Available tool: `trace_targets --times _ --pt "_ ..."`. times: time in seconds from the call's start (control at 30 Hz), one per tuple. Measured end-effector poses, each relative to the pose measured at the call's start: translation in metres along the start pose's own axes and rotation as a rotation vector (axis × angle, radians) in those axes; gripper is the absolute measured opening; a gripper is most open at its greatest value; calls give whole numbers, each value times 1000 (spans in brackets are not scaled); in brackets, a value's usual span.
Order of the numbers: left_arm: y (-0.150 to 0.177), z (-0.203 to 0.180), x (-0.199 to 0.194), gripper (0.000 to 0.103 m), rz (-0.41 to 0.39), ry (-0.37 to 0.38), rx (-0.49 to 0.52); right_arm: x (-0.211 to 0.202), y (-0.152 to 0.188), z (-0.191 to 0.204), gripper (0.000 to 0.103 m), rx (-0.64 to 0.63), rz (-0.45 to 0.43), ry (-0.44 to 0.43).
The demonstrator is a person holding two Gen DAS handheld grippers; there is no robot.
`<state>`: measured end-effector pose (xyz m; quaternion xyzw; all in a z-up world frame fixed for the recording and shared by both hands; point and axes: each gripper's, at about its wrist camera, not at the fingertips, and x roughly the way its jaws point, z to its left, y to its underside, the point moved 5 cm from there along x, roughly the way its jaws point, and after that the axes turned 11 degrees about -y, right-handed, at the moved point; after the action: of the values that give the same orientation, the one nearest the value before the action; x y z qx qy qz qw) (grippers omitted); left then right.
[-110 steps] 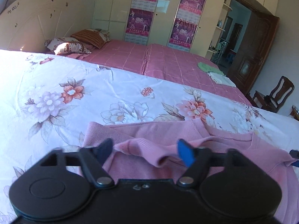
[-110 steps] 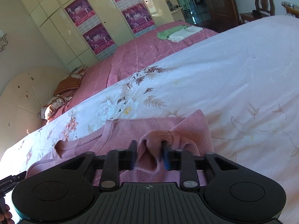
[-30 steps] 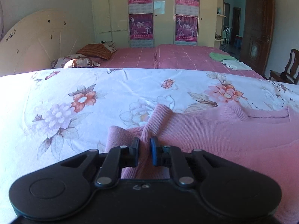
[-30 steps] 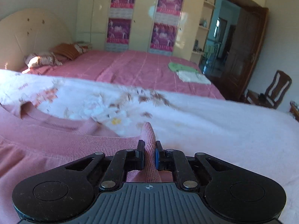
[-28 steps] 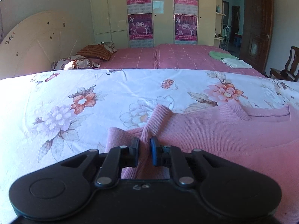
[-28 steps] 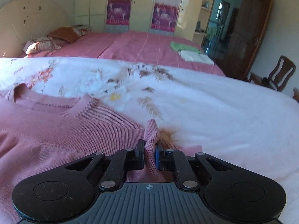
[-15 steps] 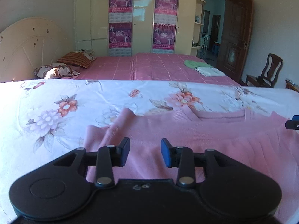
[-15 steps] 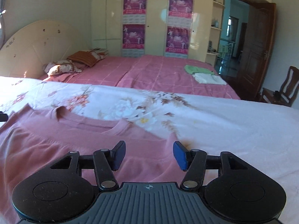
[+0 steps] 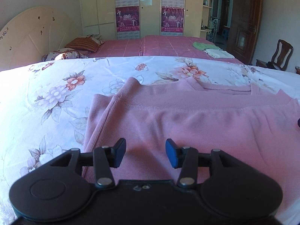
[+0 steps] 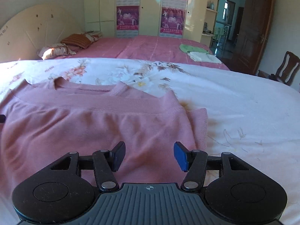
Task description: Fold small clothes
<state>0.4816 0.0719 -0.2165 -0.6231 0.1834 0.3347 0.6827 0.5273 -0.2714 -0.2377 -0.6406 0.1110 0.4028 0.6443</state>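
A pink knitted sweater [image 9: 196,123] lies folded across the floral bedsheet [image 9: 46,97], its hem laid up near the collar [image 9: 215,87]. My left gripper [image 9: 145,153] hovers over the sweater's left part, its jaws still opening with nothing between them. In the right wrist view the same sweater [image 10: 90,123] fills the left half, with a sleeve end [image 10: 200,125] sticking out on the right. My right gripper [image 10: 149,155] hangs above the sweater's right part, open and holding nothing.
Behind the floral sheet [image 10: 234,103] lies a pink bedspread [image 9: 159,46] with pillows [image 9: 82,45] at the left and folded green and white cloths [image 10: 198,53] at the right. A wardrobe with posters, a dark door and a wooden chair [image 9: 281,56] stand beyond.
Both grippers let go of the pinched sweater edges and opened. Both drew back and slightly up, so more of the folded sweater shows in each view.
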Motion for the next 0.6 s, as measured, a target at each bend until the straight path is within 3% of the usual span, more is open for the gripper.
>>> trace_targets --times 0.33,0.4,0.5,0.6 --pt "12 -32 -19 56 23 11 49 16 -2 85 57 -43 4 -131" --pt "20 -30 -15 59 34 -3 50 22 7 89 57 -49 31 -124" --pt "27 -20 -12 75 31 -25 15 27 26 75 57 -56 77 -93" --pt "28 -12 -13 76 39 -28 7 19 38 60 66 -32 81 -81"
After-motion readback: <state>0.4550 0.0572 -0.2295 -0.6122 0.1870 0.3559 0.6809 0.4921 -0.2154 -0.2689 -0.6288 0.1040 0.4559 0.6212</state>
